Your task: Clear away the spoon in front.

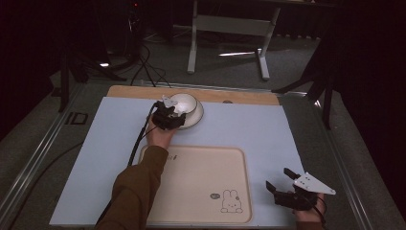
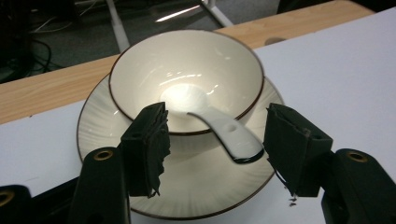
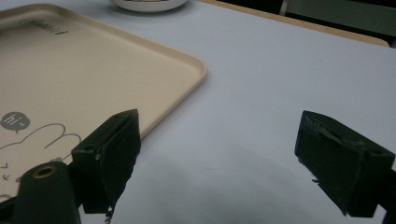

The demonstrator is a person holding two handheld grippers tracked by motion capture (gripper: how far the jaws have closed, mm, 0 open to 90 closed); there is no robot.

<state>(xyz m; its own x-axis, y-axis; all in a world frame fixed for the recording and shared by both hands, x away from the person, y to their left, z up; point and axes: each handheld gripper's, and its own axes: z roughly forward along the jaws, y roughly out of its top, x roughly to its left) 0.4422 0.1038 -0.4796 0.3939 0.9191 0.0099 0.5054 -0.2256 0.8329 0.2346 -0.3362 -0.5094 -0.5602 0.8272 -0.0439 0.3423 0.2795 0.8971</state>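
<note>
A cream bowl [image 2: 187, 74] with a dark rim stands on a ribbed saucer [image 2: 98, 130] at the far middle of the white mat. A white spoon [image 2: 229, 133] lies in the bowl, its handle sticking out over the rim toward me. My left gripper [image 2: 217, 149] is open, its jaws on either side of the spoon handle without touching it. In the high view the left gripper [image 1: 168, 116] sits at the bowl [image 1: 184, 103]. My right gripper [image 1: 282, 179] is open above the mat at the near right, beside the beige tray [image 1: 201, 191].
The beige tray [image 3: 70, 70] with a rabbit drawing lies at the near middle of the white mat [image 1: 249, 129]. A wooden strip [image 1: 239, 97] runs along the table's far edge. Table legs [image 1: 194, 38] and cables [image 1: 143, 62] stand on the floor beyond.
</note>
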